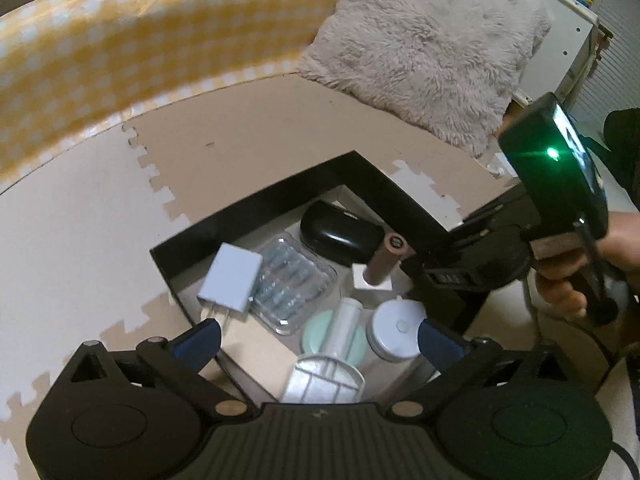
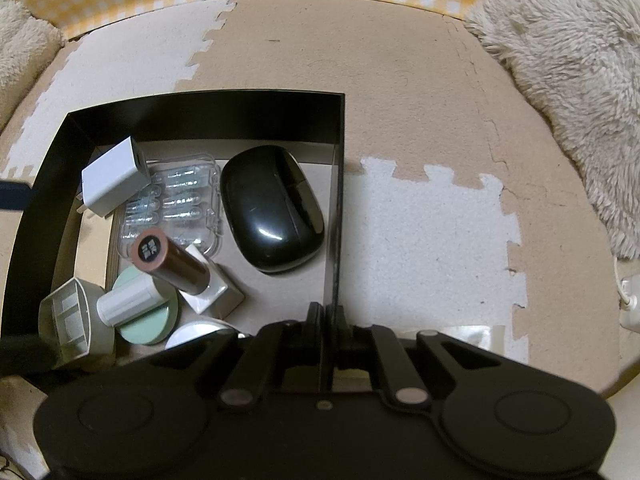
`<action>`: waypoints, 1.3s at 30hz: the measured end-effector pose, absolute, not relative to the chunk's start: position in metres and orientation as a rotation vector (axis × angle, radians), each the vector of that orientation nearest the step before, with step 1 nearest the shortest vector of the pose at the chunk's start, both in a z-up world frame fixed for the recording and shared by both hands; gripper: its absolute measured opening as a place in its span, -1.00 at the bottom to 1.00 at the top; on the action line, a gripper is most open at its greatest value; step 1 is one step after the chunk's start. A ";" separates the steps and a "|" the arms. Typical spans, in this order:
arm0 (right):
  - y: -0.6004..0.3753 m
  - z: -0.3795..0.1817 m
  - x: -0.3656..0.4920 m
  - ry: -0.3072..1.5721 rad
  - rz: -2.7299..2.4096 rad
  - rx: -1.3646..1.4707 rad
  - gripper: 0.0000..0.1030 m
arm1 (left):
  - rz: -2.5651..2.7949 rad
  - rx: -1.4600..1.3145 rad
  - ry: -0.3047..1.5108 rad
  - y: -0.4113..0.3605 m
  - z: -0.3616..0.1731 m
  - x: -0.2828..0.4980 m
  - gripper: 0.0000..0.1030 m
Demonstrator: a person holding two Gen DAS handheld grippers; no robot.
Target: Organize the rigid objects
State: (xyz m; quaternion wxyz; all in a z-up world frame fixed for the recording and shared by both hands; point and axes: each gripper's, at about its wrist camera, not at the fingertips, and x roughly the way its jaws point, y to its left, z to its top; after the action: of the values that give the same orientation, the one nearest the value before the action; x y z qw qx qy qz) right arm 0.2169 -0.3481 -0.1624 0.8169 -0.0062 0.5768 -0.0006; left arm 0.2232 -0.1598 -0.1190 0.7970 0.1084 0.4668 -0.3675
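A black open box [image 1: 372, 184] [image 2: 224, 114] sits on the foam floor mat. Inside lie a black mouse [image 1: 340, 236] [image 2: 272, 208], a white charger [image 1: 232, 278] [image 2: 114, 178], a clear plastic case [image 1: 290, 284] [image 2: 180, 196], a brown tube on a white base [image 1: 386, 260] [image 2: 176, 264], a green round compact [image 1: 316, 332] [image 2: 148, 320], a white round tin [image 1: 396, 330] and a white ribbed part [image 1: 324, 380] [image 2: 68, 320]. My left gripper [image 1: 318, 338] is open above the box, empty. My right gripper [image 2: 330, 316] is shut on the box's right wall [image 2: 336, 216].
Puzzle foam mats in beige and white [image 2: 440, 232] cover the floor. A yellow checked cloth [image 1: 120, 52] lies along the back. A fluffy grey cushion [image 1: 432, 44] [image 2: 568, 72] sits at the right. The right gripper body [image 1: 560, 184] shows in the left wrist view.
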 end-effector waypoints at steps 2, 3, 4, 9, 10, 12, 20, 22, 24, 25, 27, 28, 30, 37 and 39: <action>-0.348 -0.162 0.217 1.230 -0.001 -0.012 -0.86 | -0.772 0.231 1.008 -0.157 -0.117 0.217 1.00; -0.348 -0.162 0.217 1.230 -0.001 -0.012 -0.86 | -0.764 0.228 1.010 -0.156 -0.115 0.216 1.00; -0.348 -0.162 0.217 1.230 -0.001 -0.013 -0.86 | -0.754 0.225 1.012 -0.155 -0.114 0.214 1.00; -0.348 -0.162 0.217 1.229 -0.001 -0.014 -0.86 | -0.729 0.204 1.001 -0.152 -0.104 0.201 1.00; -0.348 -0.162 0.217 1.229 -0.001 -0.014 -0.85 | -0.726 0.195 0.997 -0.151 -0.102 0.198 1.00; -0.348 -0.162 0.217 1.229 -0.001 -0.016 -0.85 | -0.715 0.177 0.990 -0.150 -0.098 0.193 1.00; -0.344 -0.161 0.214 1.217 -0.001 -0.047 -0.84 | -0.658 0.125 0.958 -0.139 -0.082 0.172 1.00; -0.343 -0.160 0.212 1.214 0.007 -0.059 -0.80 | -0.644 0.106 0.951 -0.133 -0.077 0.165 1.00; -0.339 -0.156 0.208 1.220 0.048 -0.062 -0.56 | -0.624 0.094 0.943 -0.128 -0.074 0.159 1.00; -0.337 -0.154 0.205 1.217 0.067 -0.073 -0.42 | -0.611 0.092 0.938 -0.126 -0.072 0.156 1.00; -0.332 -0.144 0.201 1.193 0.069 -0.108 -0.30 | -0.591 0.077 0.929 -0.121 -0.067 0.152 1.00; -0.331 -0.139 0.199 1.179 0.057 -0.119 -0.25 | -0.585 0.066 0.927 -0.119 -0.065 0.150 1.00; -0.332 -0.126 0.195 1.152 0.018 -0.123 -0.21 | -0.567 0.046 0.919 -0.114 -0.061 0.147 1.00; -0.344 -0.064 0.173 1.060 -0.107 -0.114 -0.09 | -0.517 0.012 0.871 -0.102 -0.039 0.131 1.00; -0.346 -0.040 0.160 1.015 -0.109 -0.073 -0.02 | -0.484 0.022 0.859 -0.100 -0.032 0.126 1.00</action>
State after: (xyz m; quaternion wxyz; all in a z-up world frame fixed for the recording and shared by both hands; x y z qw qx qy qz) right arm 0.1603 -0.3461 -0.0404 0.8719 -0.0352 0.4857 -0.0523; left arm 0.1265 -0.0996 -0.0325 0.8808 0.0106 0.4124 -0.2324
